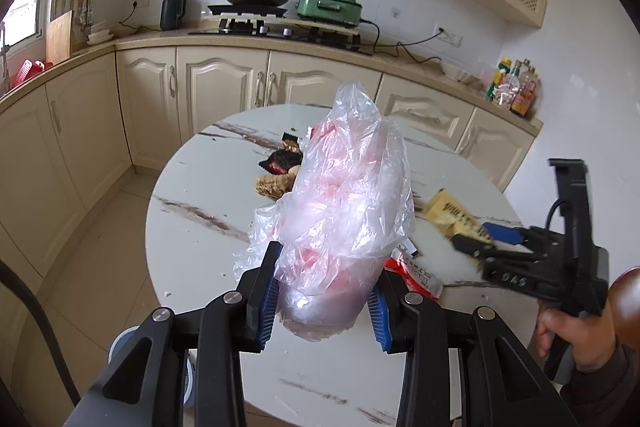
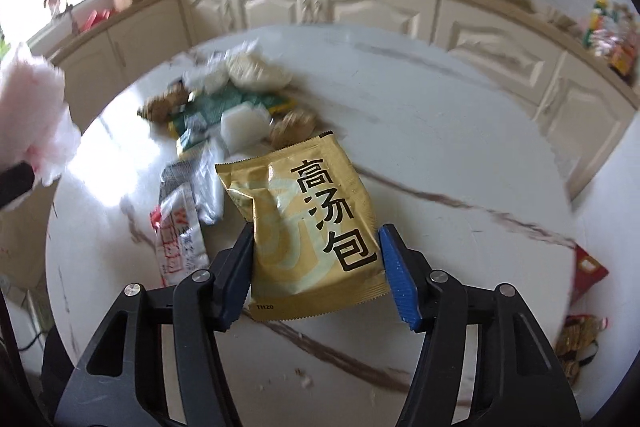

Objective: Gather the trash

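Observation:
My left gripper [image 1: 326,287] is shut on a crumpled clear plastic bag [image 1: 348,187] with pink and red contents, holding it above the round marble table [image 1: 200,247]. The same bag [image 2: 36,107] shows at the left edge of the right wrist view. My right gripper [image 2: 318,239] is shut on a gold soup packet [image 2: 308,219] with black characters, its pads pressing the packet's two side edges. In the left wrist view that gripper [image 1: 472,243], held by a person's hand [image 1: 572,327], carries the packet [image 1: 448,211] at the table's right side.
Loose trash lies on the table [image 2: 440,147]: a red-and-white wrapper [image 2: 176,239], a green wrapper [image 2: 224,111], brown scraps [image 1: 272,185] and dark wrappers [image 1: 280,163]. A red packet [image 2: 590,263] sits at the right rim. Cream cabinets and a counter with a stove [image 1: 256,15] stand behind.

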A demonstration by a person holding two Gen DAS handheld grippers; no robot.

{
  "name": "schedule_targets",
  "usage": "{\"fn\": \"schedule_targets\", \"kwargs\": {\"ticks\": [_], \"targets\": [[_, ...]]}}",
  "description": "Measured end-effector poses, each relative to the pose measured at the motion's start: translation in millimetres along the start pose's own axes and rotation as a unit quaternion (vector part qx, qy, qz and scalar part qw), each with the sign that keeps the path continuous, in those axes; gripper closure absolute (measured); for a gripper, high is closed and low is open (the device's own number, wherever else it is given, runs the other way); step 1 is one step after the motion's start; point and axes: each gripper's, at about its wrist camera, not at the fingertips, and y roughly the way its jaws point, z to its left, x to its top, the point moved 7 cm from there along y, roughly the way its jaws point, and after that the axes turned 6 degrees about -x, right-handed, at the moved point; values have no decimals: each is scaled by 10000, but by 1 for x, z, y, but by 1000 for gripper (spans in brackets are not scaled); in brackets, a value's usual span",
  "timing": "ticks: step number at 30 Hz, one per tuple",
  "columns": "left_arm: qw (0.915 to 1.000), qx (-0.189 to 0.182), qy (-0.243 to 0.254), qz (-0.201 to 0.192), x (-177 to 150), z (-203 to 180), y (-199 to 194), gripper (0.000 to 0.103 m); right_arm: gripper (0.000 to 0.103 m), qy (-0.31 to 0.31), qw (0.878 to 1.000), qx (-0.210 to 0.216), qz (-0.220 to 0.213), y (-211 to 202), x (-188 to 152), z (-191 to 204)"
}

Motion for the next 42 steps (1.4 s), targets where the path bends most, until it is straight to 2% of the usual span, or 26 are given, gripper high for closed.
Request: {"fn": "schedule_targets", "kwargs": {"ticks": [5, 9, 13, 17, 21, 25, 27, 31, 38, 42], "targets": [[9998, 33, -49, -182, 1, 9, -26, 68, 45, 260, 9985, -274, -393, -40, 15, -11], [9991, 202, -188, -337, 0, 33, -52, 68, 45, 101, 9970, -125, -753, -73, 32, 21], [9969, 510, -389, -466, -6, 72, -86, 68, 45, -251, 9941, 329, -1004, -95, 49, 83], [9929, 820, -653, -562, -19, 115, -124, 68, 45, -732, 9857, 946, -1184, -104, 64, 175], [9854, 1239, -1020, -561, -42, 167, -163, 68, 44, -1155, 9746, 1534, -1150, -97, 64, 268], [9755, 1680, -1401, -236, -73, 221, -173, 68, 44, -1607, 9635, 1955, -870, -67, 50, 365], [9689, 1853, -1638, -59, -92, 246, -171, 68, 44, -1788, 9603, 2025, -696, -47, 39, 401], [9602, 1835, -2055, 466, -125, 283, -141, 68, 44, -2049, 9582, 1987, -190, 8, 13, 448], [9434, 1702, -2466, 1423, -173, 340, -77, 68, 44, -2082, 9586, 1736, 867, 118, -35, 481], [9346, 1573, -2679, 1734, -180, 370, -44, 67, 44, -2025, 9581, 1594, 1253, 161, -53, 480]]}}
